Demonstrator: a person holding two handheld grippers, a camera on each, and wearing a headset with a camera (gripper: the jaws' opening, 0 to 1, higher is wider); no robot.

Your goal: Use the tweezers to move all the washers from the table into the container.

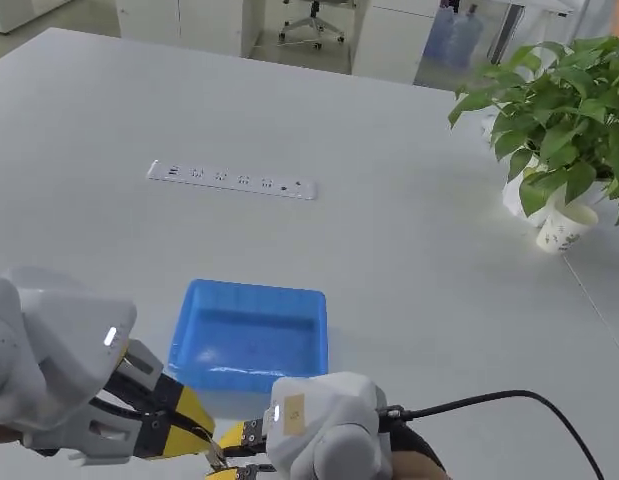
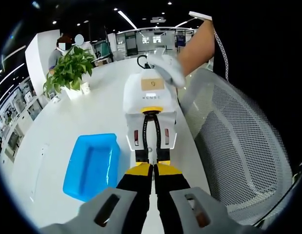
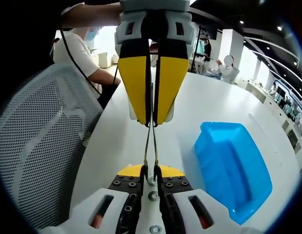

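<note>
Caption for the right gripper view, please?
The right gripper and left gripper, fingers nearly tip to tip, both pinch the tweezers above the white table beside the blue container.

1. Left gripper (image 2: pixel 153 171) jaws stood almost together, tip to tip with the right gripper (image 2: pixel 151 157), whose jaws were also nearly closed.
2. Blue container (image 2: pixel 91 165) lay on the white table (image 2: pixel 107 97), just left of both.
3. Mesh chair (image 2: pixel 238 146) stood at right; potted plant (image 2: pixel 68 70) sat far off.

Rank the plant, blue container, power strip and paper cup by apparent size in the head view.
1. Plant, though cropped by the frame edge.
2. Blue container.
3. Power strip and paper cup: too close to rank; the strip is long but thin.
</note>
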